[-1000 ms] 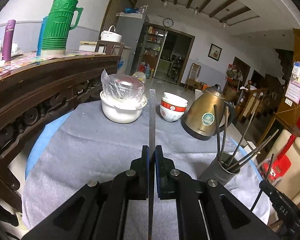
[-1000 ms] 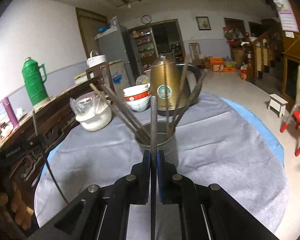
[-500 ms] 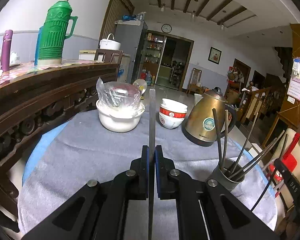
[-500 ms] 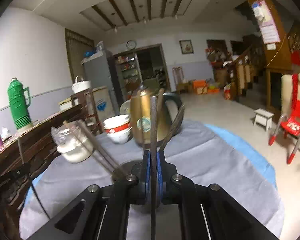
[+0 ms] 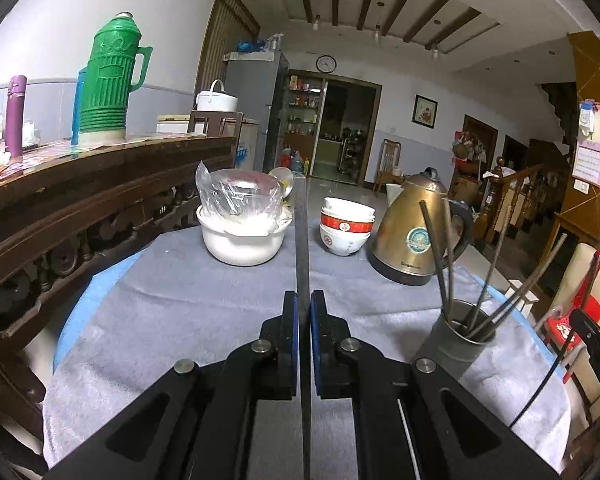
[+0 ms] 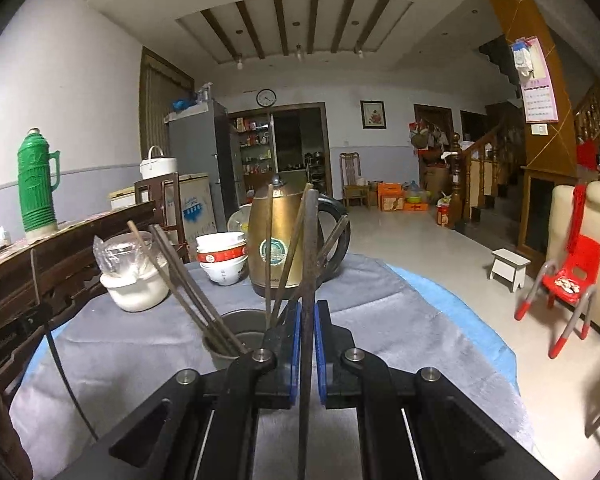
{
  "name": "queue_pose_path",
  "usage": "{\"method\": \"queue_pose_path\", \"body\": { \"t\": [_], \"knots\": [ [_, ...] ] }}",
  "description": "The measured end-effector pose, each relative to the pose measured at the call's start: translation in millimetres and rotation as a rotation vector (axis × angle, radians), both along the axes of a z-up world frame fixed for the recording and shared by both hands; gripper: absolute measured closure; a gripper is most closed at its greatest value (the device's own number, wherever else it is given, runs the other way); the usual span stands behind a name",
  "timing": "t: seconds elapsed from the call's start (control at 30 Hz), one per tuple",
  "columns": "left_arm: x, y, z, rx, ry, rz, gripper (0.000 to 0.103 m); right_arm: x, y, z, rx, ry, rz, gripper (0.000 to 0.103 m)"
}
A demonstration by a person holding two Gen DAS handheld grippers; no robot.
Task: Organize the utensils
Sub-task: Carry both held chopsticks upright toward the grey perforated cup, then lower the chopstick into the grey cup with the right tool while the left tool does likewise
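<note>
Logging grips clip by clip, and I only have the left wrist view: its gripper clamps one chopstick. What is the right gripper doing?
Observer: The right gripper is shut on a chopstick of its own, which sticks out ahead between the blue pads.
Operator: Is that one in the metal cup already?
Observer: No. The metal cup stands on the table just beyond the fingers. The held stick rises clear of it, crossing the kettle in this view.
Operator: Any room left in the cup?
Observer: Probably. The loose chopsticks lean out to its rim on both sides, leaving the middle open.
</note>
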State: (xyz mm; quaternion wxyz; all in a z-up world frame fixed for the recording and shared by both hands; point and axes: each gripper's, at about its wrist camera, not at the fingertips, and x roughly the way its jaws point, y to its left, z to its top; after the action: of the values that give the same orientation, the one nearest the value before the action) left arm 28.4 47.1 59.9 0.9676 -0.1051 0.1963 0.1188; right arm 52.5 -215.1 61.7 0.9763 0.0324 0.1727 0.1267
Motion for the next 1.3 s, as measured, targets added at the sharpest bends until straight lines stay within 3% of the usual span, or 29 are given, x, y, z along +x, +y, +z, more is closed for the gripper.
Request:
{"method": "queue_pose_path", "body": {
  "t": [0.5, 1.3],
  "knots": [
    [-65, 1, 6, -0.070, -0.002, -0.041, 0.096, -59, -20, 10, -0.001, 0.038, 0.058, 0.096],
    [-71, 4, 21, -0.102, -0.022, -0.049, 0.096, -62, -28, 26, 0.023, 0.023, 0.066, 0.096]
  ]
}}
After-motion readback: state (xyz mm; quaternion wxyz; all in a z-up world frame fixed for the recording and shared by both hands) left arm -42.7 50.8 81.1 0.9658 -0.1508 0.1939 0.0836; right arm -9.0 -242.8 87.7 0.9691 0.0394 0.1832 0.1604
